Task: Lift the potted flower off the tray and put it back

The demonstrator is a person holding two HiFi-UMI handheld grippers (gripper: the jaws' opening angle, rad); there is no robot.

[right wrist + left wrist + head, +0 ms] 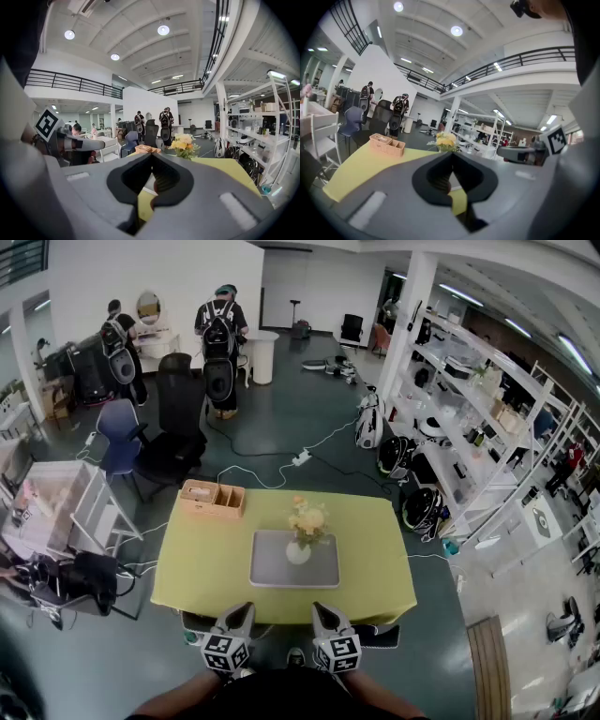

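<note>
You had not yet begun the lift; this was the start of the reach. Your left tongs (241,612) hung at the near edge of the bench (192,563), short of the tray (277,570) and to its near left. They were pressed together with nothing between them. The potted flower (301,540), yellow blooms in a small white pot, stood upright on the tray at the middle of its far edge. Your right tongs (323,612) hung to the tray's near right, likewise pressed together and empty.

By my reading, the next move called for spreading one pair of tongs and carrying it over the bare near part of the tray. It would then close on the white pot below the blooms. The pot looked narrow and top-heavy, so a straight, level lift would suit.

A wicker basket (213,499) sat to the tray's far left, well apart and clear of the reach. Beyond the tray, off the bench, stood a black office chair (178,418), and white shelving (469,399) ran to the tray's far right. Nothing stood between your tongs and the pot.
</note>
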